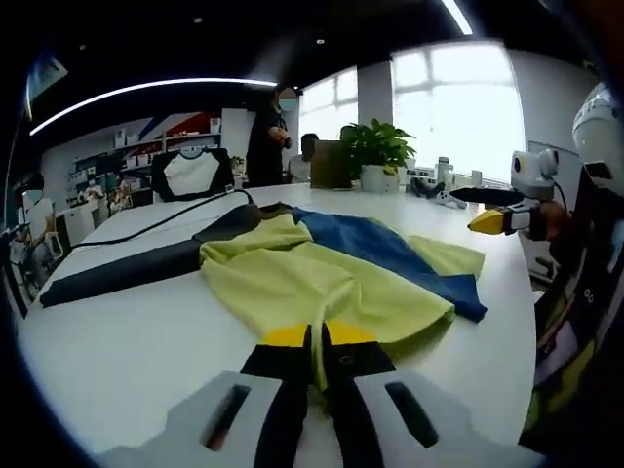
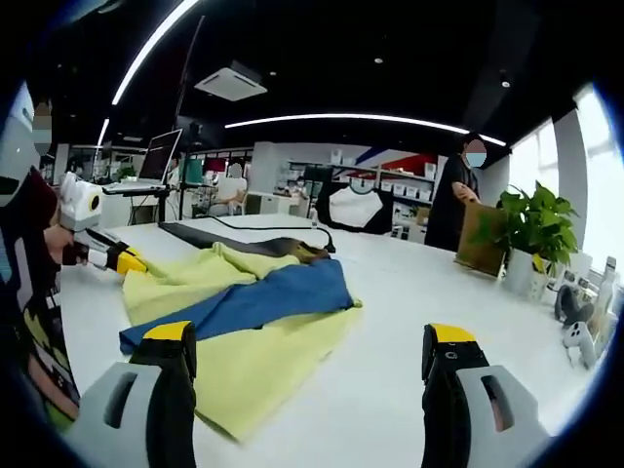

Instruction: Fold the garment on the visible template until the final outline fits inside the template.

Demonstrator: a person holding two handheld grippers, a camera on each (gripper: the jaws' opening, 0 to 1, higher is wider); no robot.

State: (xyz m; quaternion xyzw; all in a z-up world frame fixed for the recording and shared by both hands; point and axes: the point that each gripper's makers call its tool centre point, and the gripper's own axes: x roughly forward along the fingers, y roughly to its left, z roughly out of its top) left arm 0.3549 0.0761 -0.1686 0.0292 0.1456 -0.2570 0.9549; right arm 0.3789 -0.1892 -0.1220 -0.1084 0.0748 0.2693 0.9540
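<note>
A yellow-green garment with a blue panel lies crumpled on the white table. My left gripper is at its near edge, yellow-tipped jaws shut on a fold of the yellow fabric. In the right gripper view the same garment spreads ahead and to the left, and my right gripper stands open above its near hem, nothing between the jaws. The left gripper shows at the garment's far-left corner. The right gripper hangs over the table's right side. A dark flat strip lies beside the garment.
A black cable runs across the table behind the dark strip. A potted plant and a brown box stand at the far edge, small devices beside them. A person stands behind; a black-and-white shirt hangs there.
</note>
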